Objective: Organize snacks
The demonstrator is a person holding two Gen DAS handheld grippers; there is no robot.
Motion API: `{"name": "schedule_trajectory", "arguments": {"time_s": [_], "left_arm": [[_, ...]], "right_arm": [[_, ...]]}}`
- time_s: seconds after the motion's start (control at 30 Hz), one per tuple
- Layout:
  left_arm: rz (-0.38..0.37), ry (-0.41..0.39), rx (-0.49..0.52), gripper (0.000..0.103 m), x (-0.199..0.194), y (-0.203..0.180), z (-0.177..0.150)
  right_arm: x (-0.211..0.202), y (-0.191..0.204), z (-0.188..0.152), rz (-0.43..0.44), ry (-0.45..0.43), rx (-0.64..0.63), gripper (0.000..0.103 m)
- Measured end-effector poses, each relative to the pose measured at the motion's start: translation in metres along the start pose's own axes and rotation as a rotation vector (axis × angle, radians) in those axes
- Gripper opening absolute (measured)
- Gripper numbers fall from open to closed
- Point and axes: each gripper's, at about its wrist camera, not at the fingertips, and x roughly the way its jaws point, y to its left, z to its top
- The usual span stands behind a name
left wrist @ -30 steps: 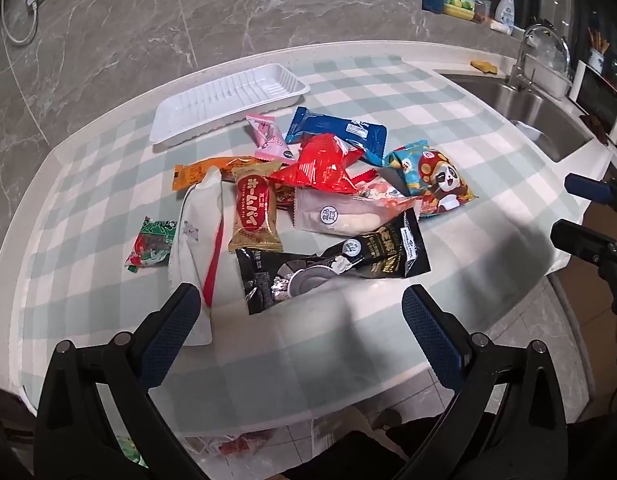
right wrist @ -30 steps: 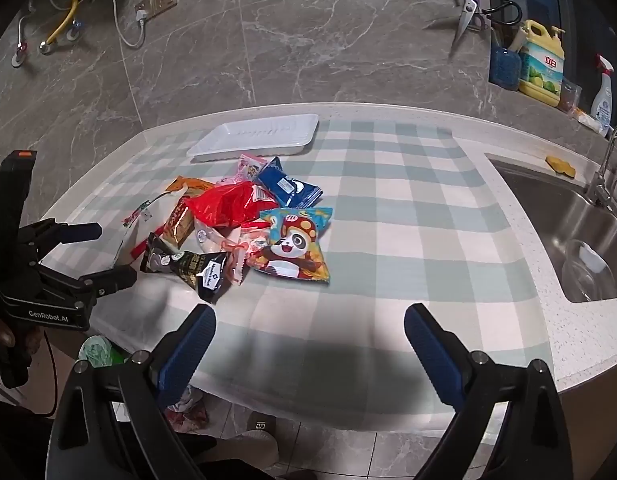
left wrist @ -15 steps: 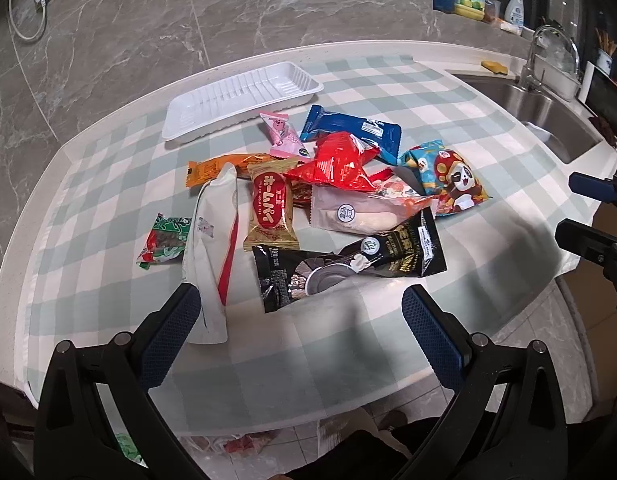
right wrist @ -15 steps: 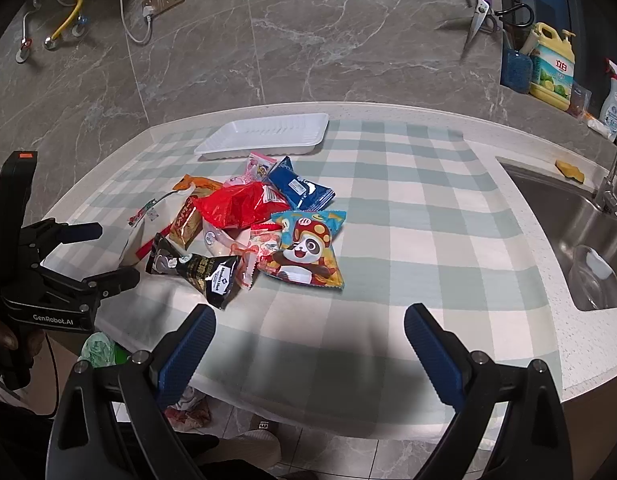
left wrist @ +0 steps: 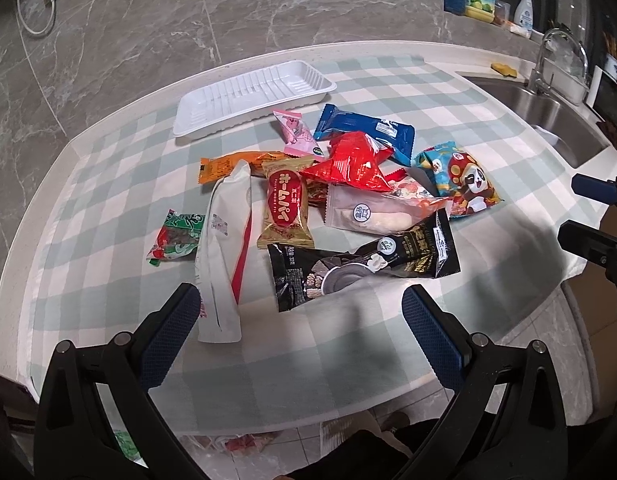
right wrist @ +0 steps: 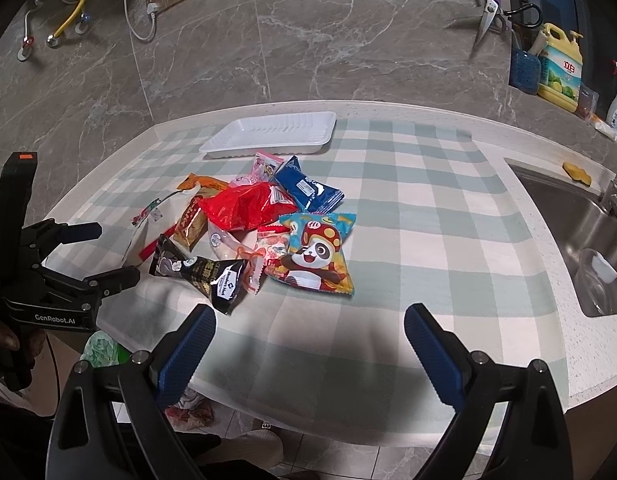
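Left claw (left wrist: 296,304) wide open, empty, now closer to snack pile (left wrist: 332,200) than second ago; right claw (right wrist: 308,332) likewise. White tray (left wrist: 252,100) unfilled; sorting not begun.

"GenRobot.AI" on left gripper (right wrist: 112,256), "Member's Mark" on black packet (right wrist: 200,272)

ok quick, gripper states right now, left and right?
left gripper: open, jaws wide, holding nothing, above the near edge of the snack pile.
right gripper: open, jaws wide, empty, over bare checked cloth.
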Motion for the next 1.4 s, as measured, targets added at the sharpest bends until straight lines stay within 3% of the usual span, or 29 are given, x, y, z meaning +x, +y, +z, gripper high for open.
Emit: {"name": "schedule_trajectory", "arguments": {"time_s": [1.4], "left_arm": [[0.012, -0.006, -0.013, 0.102, 0.0029, 0.0043, 0.0030]], "right_arm": [[0.0067, 0.0047, 0.0072, 0.012, 0.006, -0.010, 0.097]]}}
